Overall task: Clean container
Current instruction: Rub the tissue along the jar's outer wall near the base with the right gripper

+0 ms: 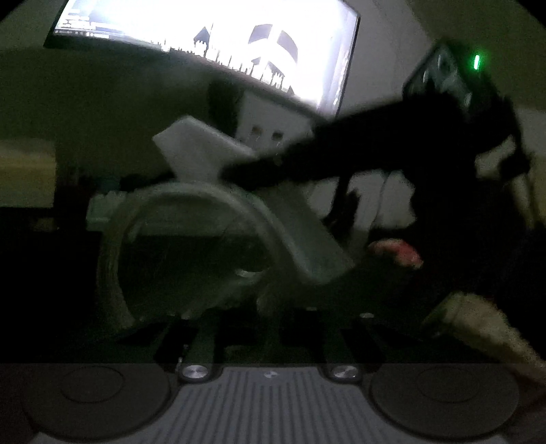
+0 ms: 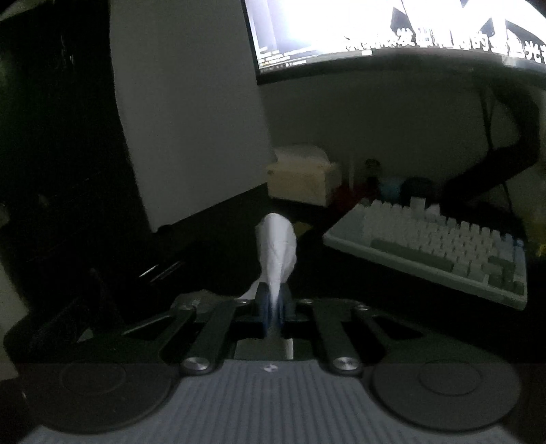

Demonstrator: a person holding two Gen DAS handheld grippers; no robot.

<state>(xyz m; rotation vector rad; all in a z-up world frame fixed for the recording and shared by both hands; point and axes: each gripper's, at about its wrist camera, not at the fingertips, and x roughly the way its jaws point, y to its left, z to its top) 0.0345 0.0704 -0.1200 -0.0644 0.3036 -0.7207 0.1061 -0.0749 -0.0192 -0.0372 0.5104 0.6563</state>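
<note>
In the dim left wrist view a clear round container [image 1: 112,259] is tipped on its side with its mouth toward the camera. My left gripper [image 1: 252,307] holds it up by its lower edge; the fingers are mostly lost in the dark. A white tissue [image 1: 201,150] lies across the container's upper right rim. The dark right gripper [image 1: 239,174] reaches in from the right, pinching that tissue. In the right wrist view the right gripper [image 2: 273,300] is shut on the twisted white tissue [image 2: 276,239], which sticks out forward.
A bright monitor [image 2: 375,27] hangs over the dark desk. A white keyboard [image 2: 443,246] lies at the right, a beige box [image 2: 300,177] sits behind, and a tall white panel [image 2: 187,119] stands at the left. A pink object [image 1: 399,252] lies to the right of the container.
</note>
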